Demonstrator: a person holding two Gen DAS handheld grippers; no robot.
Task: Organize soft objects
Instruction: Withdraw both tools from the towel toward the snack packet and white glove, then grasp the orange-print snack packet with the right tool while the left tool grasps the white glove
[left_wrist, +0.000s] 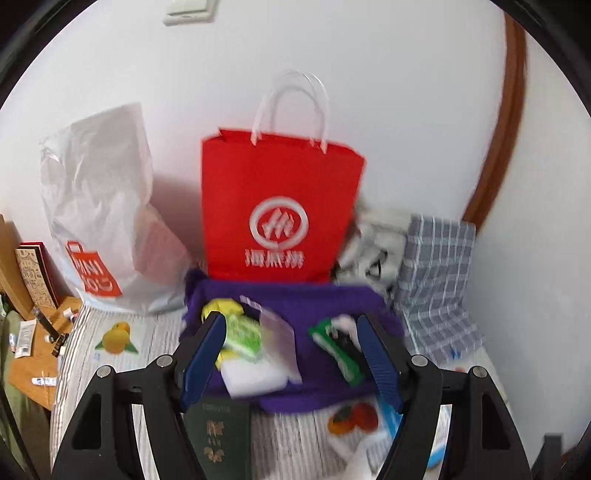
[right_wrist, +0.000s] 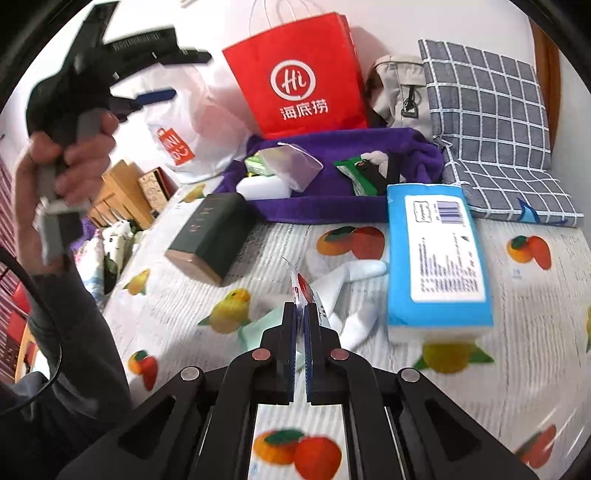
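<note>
My right gripper (right_wrist: 302, 308) is shut on a thin white packet with red print (right_wrist: 301, 288), held just above the fruit-print bedsheet (right_wrist: 517, 332). A white sock (right_wrist: 347, 291) lies under it. A blue tissue pack (right_wrist: 437, 254) lies to the right. My left gripper (left_wrist: 291, 354) is open and empty, raised above a purple towel (left_wrist: 317, 299) that carries a green snack pack (left_wrist: 242, 332), a clear pouch (left_wrist: 279, 339), a white block (left_wrist: 255, 380) and a green wrapper (left_wrist: 332, 350). The left gripper also shows in the right wrist view (right_wrist: 155, 96), held high by a hand.
A red paper bag (left_wrist: 280, 206) and a white plastic bag (left_wrist: 96, 206) stand against the wall. A checked grey cushion (right_wrist: 491, 122) and a beige bag (right_wrist: 400, 92) lie at the right. A dark green booklet box (right_wrist: 210, 232) lies on the sheet. A wooden shelf (left_wrist: 33, 354) is at the left.
</note>
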